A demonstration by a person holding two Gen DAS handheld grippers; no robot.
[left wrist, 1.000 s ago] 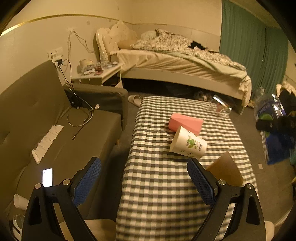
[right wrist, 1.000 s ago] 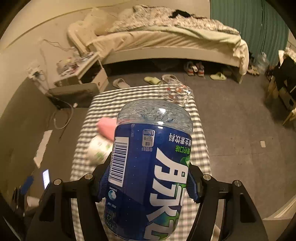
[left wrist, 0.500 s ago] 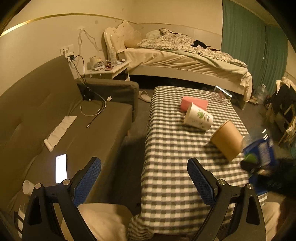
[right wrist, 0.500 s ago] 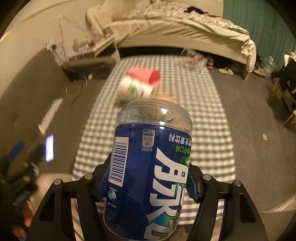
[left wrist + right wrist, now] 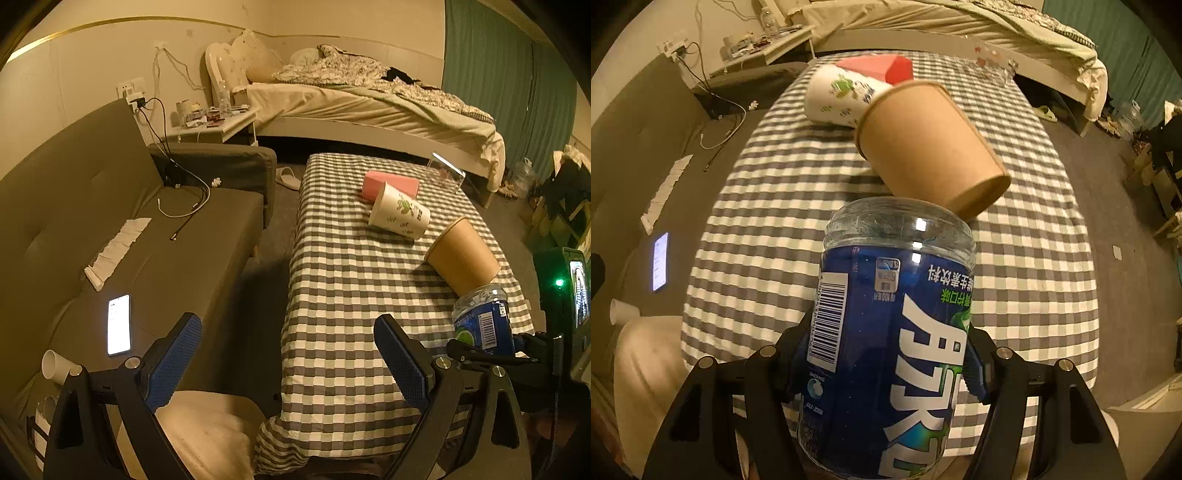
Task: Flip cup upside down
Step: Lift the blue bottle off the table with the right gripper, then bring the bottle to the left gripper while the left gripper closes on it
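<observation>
- Nearest thing first: the right gripper (image 5: 886, 354) was clamped on a blue-labelled bottle (image 5: 890, 332), its clear end pointing forward over the near end of the checked table (image 5: 351, 295). So that hand was already busy.
- The left gripper (image 5: 288, 354) was spread wide with nothing between the blue pads, hovering off the table's near-left corner, over the gap by the sofa (image 5: 129, 221).
- Just past the bottle's clear end lay the brown paper cup (image 5: 923, 147), on its side on the right half of the cloth. Its long axis ran roughly away from the right gripper, closed base nearer, open mouth pointing to the far left.
- Further out was the white printed cup (image 5: 399, 218), also on its side, leaning against a pink box (image 5: 391, 182).
- My read: the brown cup was the closer one to flip and sat nearest the right gripper, but that one was full. The free left gripper would've had to reach forward and to its right, across the table.
- Far end: a clear plastic stand (image 5: 445, 171), then the bed (image 5: 369, 107).
</observation>
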